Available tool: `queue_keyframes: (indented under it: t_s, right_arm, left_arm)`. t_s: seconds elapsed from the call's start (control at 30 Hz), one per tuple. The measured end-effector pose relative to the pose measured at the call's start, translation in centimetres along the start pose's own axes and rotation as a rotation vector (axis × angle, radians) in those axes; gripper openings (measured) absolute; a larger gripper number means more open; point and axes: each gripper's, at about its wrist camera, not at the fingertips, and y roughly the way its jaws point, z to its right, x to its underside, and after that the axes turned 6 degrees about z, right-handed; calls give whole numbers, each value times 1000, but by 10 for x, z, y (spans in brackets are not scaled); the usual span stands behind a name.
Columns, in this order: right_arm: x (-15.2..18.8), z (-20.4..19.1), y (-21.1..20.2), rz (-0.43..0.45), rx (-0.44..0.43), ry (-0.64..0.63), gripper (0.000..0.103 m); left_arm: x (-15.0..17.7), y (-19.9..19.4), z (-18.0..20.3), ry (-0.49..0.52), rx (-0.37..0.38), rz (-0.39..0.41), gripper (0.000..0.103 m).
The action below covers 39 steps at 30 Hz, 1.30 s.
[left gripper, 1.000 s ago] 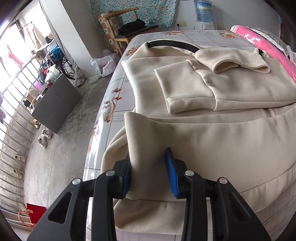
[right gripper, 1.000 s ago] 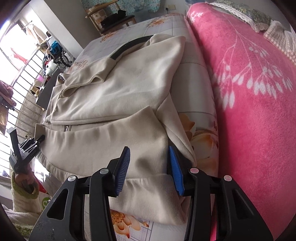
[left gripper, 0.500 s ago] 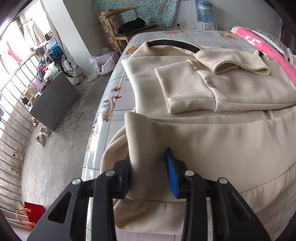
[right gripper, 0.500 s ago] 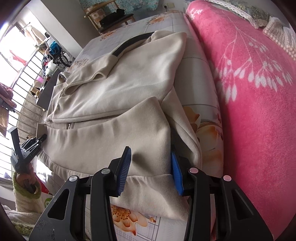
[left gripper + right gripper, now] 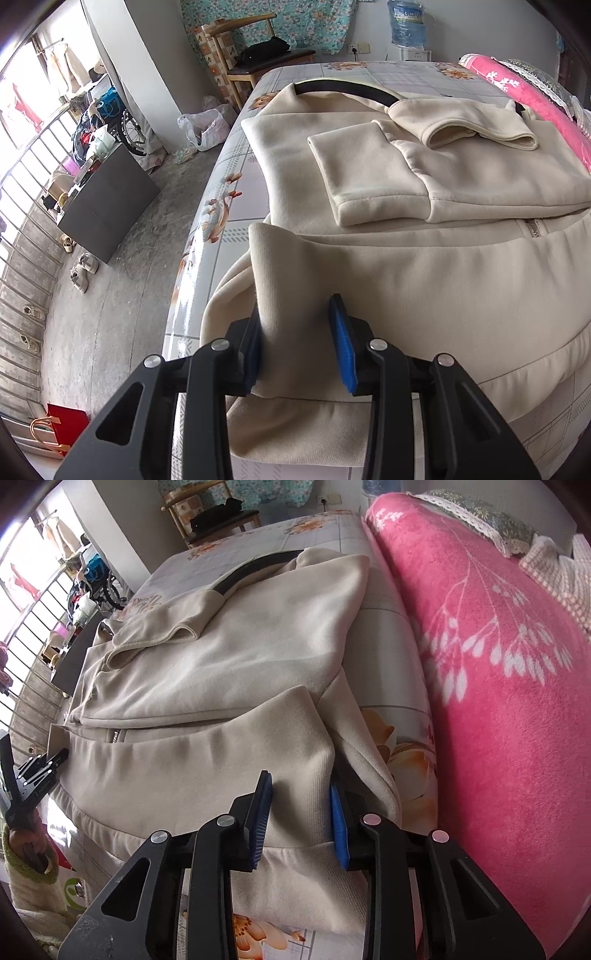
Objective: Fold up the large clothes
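Right gripper [image 5: 301, 814] advanced onto jacket [image 5: 221, 686] hem corner, fingers [image 5: 338, 825] narrowed from a wide gap to contact with the fabric, hem fold raised further over the body, left gripper [image 5: 295, 341] shifted slightly forward.

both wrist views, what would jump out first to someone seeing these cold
The big cream jacket spread over the floral bed sheet dominates both views, its sleeves already folded across the chest. Each claw, left claw and right claw, straddles a raised fold at the jacket's near hem corners. On the right, a bright pink blanket lies beside the jacket.
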Motion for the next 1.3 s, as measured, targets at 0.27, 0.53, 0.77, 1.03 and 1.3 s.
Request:
queue_keyframes:
  t_s: [0.27, 0.53, 0.77, 1.03, 1.3]
  right_arm:
    - [6, -13, -5, 56, 69, -26, 6]
    - [26, -27, -60, 209, 76, -22, 4]
    - [49, -34, -108, 329, 71, 14, 3]
    - [37, -36, -136, 442, 38, 47, 3]
    - [-49, -34, -130, 552, 17, -39, 3]
  left_arm:
    - [3, -4, -9, -54, 29, 44, 33]
    - [13, -35, -41, -157, 153, 156, 8]
    - [22, -88, -56, -181, 259, 281, 5]
    - [8, -133, -76, -211, 322, 407, 5]
    - [-76, -119, -82, -173, 275, 490, 5]
